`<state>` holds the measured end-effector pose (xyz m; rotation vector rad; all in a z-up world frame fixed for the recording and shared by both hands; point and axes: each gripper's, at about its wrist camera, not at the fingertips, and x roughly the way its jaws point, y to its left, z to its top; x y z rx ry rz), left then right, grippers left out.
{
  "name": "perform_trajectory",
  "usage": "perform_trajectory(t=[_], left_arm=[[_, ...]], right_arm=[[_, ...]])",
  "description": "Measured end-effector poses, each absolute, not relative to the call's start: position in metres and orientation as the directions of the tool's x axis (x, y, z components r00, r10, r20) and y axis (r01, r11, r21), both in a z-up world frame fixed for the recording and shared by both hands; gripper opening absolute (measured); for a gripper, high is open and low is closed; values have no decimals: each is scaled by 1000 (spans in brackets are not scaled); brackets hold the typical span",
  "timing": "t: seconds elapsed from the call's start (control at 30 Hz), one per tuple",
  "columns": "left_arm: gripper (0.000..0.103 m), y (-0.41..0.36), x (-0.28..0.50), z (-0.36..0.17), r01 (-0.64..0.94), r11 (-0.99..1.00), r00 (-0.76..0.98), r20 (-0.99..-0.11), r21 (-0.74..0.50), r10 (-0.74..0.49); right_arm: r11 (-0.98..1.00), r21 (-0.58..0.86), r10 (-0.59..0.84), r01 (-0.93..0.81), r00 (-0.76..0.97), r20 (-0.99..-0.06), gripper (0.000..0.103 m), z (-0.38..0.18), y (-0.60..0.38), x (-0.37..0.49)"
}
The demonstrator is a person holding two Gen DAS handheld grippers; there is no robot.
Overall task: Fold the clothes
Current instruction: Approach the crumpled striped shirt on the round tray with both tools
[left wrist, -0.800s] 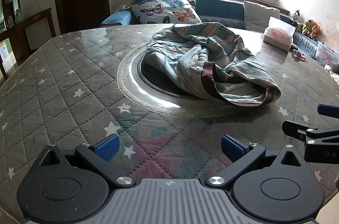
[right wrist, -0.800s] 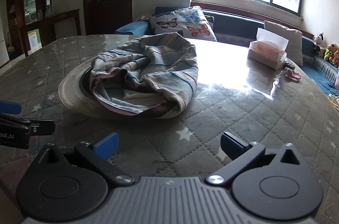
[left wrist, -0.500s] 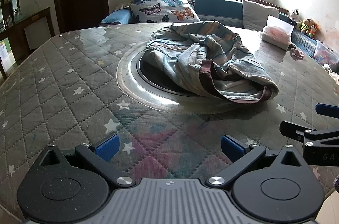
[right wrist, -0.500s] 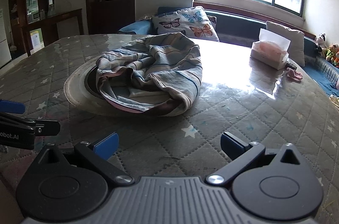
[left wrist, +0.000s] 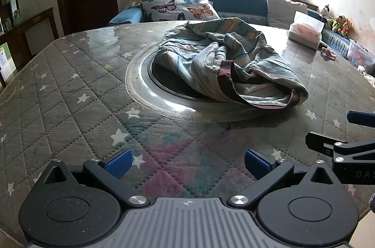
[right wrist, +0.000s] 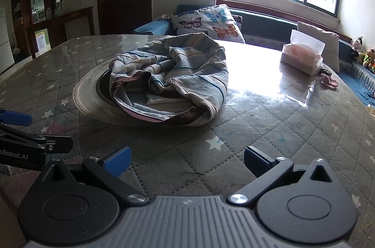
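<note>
A crumpled blue-grey striped garment (left wrist: 225,65) with a maroon hem lies in a heap on the round table, over the turntable ring; it also shows in the right wrist view (right wrist: 173,79). My left gripper (left wrist: 187,160) is open and empty, low over the table's near edge, short of the garment. My right gripper (right wrist: 187,158) is open and empty, also short of the garment. The right gripper shows at the right edge of the left wrist view (left wrist: 339,133); the left gripper shows at the left edge of the right wrist view (right wrist: 23,130).
The table (left wrist: 70,93) has a quilted star-pattern cover under glass, with a round turntable ring (left wrist: 138,88) in the middle. A tissue box (right wrist: 302,58) and a small pink item (right wrist: 329,81) sit at the far right. A sofa with a butterfly pillow (left wrist: 180,4) stands behind.
Both grippers have moved slightly forward toward the garment, which looks a little nearer. Both stay open and empty.
</note>
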<state>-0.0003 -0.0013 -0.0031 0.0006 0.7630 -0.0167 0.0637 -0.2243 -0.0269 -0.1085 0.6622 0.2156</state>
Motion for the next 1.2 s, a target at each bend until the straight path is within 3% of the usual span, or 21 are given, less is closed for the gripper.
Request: perform_trajectory(t=[1.2], left_arm=[[103,-4,34,4,43,999,714,-700,26,-12]], right_arm=[[960,-53,183,-277,753,-632,103,-21,-217,100]])
